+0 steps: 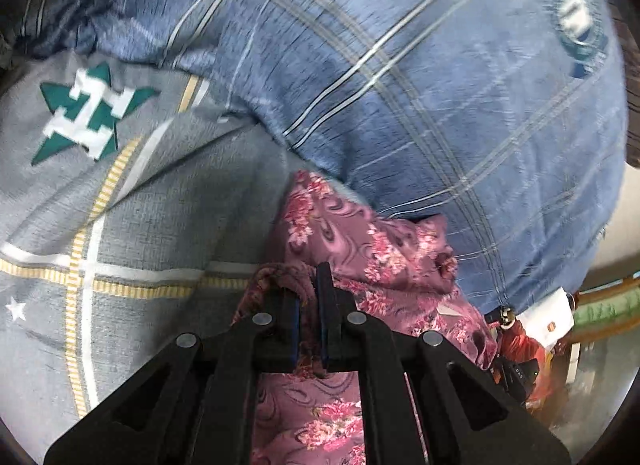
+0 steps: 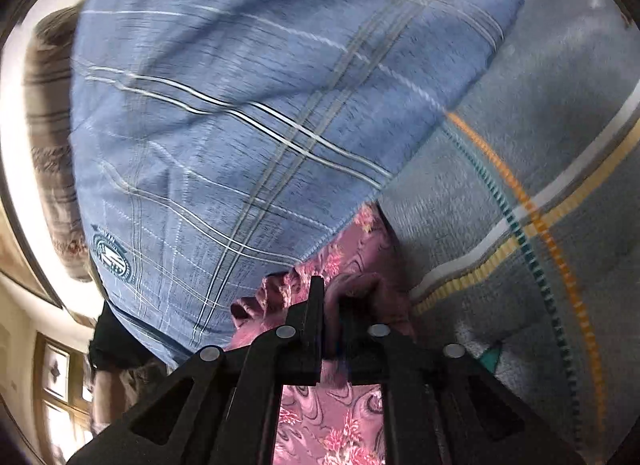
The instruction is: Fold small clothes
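A pink floral garment [image 1: 360, 233] lies bunched on a grey bed sheet [image 1: 140, 205], right against the edge of a blue plaid quilt [image 1: 400, 85]. My left gripper [image 1: 307, 285] is shut on a gathered fold of this garment, and more of the cloth hangs below its fingers. In the right wrist view the same pink garment [image 2: 352, 249] is pinched in my right gripper [image 2: 334, 293], with a crumpled fold pushed up between and over its fingers. The right-hand finger there is partly hidden by cloth. The picture is blurred.
The blue plaid quilt [image 2: 240, 105] fills most of both views and overhangs the grey sheet [image 2: 540, 105]. A green star logo [image 1: 88, 113] marks the sheet at the left. Red and white items [image 1: 532, 329] lie beyond the bed's edge.
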The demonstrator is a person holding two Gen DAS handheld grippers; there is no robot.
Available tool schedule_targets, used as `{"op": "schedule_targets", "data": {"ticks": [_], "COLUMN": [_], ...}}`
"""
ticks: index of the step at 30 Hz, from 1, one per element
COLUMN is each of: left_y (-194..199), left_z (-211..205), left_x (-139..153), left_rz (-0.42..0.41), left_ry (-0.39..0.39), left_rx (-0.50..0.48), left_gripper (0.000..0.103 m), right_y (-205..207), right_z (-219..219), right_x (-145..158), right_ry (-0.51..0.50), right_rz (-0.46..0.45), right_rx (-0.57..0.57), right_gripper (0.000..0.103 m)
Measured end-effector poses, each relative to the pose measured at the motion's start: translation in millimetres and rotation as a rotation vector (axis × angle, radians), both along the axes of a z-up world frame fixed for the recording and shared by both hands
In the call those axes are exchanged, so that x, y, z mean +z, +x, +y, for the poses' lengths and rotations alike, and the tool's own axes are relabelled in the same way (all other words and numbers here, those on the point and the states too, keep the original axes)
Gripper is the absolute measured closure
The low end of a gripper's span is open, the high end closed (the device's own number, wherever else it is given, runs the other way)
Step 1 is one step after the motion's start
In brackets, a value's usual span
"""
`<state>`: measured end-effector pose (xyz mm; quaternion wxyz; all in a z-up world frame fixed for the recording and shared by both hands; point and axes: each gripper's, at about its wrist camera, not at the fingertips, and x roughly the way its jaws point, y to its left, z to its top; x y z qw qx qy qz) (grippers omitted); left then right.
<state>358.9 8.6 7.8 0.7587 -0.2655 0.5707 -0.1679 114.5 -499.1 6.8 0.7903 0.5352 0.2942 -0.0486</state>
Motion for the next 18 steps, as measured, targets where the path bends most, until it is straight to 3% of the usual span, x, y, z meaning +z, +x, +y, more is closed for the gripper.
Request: {"op": "schedule_targets", "data": {"ticks": [2, 4, 6, 7, 10, 13, 18], "left_y": [-1.3, -5.2, -10.1, -13.1, -16.7, -19.7, -14.6], "left_z": [7.4, 21.2, 37.7, 46.7, 51.9, 35.9, 4.9], "left_x": [1.0, 8.7, 19.5, 25.4, 27.9, 17.3, -5.7], "left_rz": [0.008, -0.019, -0.072, -0.101, -0.112, -0.094, -0.047], "left_ry": [-0.069, -0.123, -0.127, -0.124, -0.102, -0.024, 0.061], "left_rx": [-0.005, 0.012, 0.059, 0.078, 0.034, -0.042, -0.117], "left_gripper": [0.094, 0.082, 0.050, 0.047, 0.043, 0.041, 0.041], "right_y": [-3.8, -12.5, -26.3, -30.9, -29.8, -12.7, 27.3], "right_z": [-5.3, -12.9, -20.8, -22.9, -22.5, -12.9, 7.1], "right_x": [-0.5, 5.2, 14.2, 18.7, 27.4, 30.0, 17.0], "right_ry": [0.047, 0.079, 0.037, -0.004, -0.122, -0.231, -0.306], "right_rz": [-0.022, -0.091, -0.125, -0.115, -0.040, 0.049, 0.149], "right_rx": [-0.015, -0.030, -0.080, -0.098, -0.069, -0.017, 0.057], "right_gripper": [0.093, 0.088, 0.067, 0.063, 0.062, 0.061, 0.057]}}
